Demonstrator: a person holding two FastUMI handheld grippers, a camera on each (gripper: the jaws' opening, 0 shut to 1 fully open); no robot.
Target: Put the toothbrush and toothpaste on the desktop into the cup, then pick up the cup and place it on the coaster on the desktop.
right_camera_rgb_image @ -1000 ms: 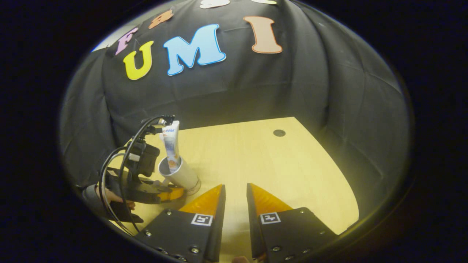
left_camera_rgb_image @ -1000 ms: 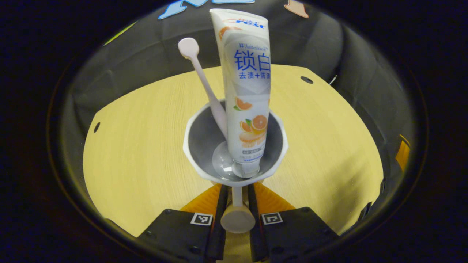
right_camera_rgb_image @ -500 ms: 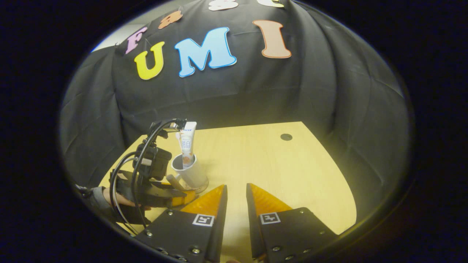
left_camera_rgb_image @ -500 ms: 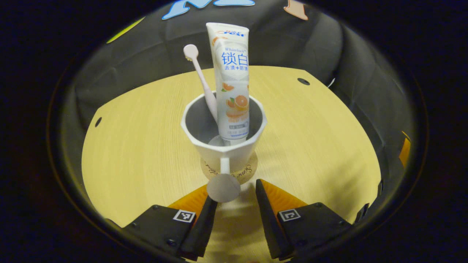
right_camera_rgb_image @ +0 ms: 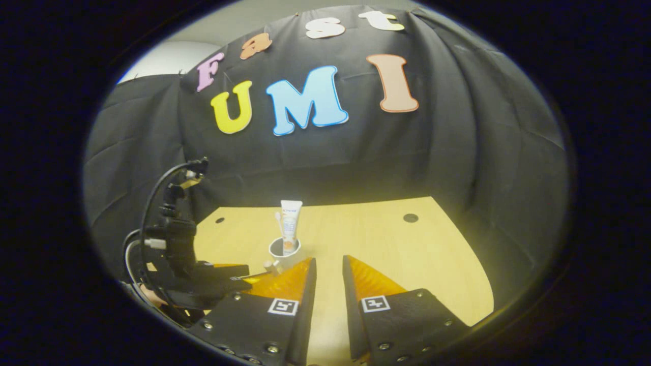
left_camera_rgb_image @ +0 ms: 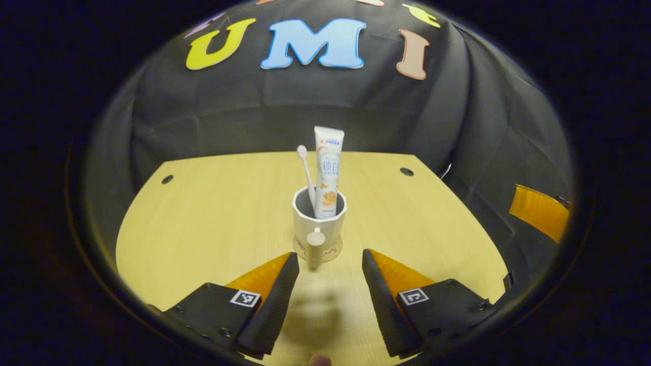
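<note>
A white cup [left_camera_rgb_image: 319,219] stands upright on a round coaster [left_camera_rgb_image: 333,251] in the middle of the wooden desktop [left_camera_rgb_image: 203,223]. A toothpaste tube [left_camera_rgb_image: 328,173] and a pale toothbrush [left_camera_rgb_image: 306,172] stand in it. The cup's handle [left_camera_rgb_image: 315,240] points toward my left gripper [left_camera_rgb_image: 329,255], which is open and a little short of it, touching nothing. In the right gripper view the cup [right_camera_rgb_image: 285,247] with the tube [right_camera_rgb_image: 290,221] lies ahead and to the left. My right gripper [right_camera_rgb_image: 328,260] hovers with its fingers close together and nothing between them.
The black cloth wall closes the desktop's far side and both flanks. Small dark holes [left_camera_rgb_image: 406,171] mark the far corners of the desktop. A hand with the left gripper's cabled body [right_camera_rgb_image: 173,249] is at the left of the right gripper view.
The left gripper set the cup on the coaster, opened, let go of the handle and drew back. The right gripper also pulled back and tilted upward.
</note>
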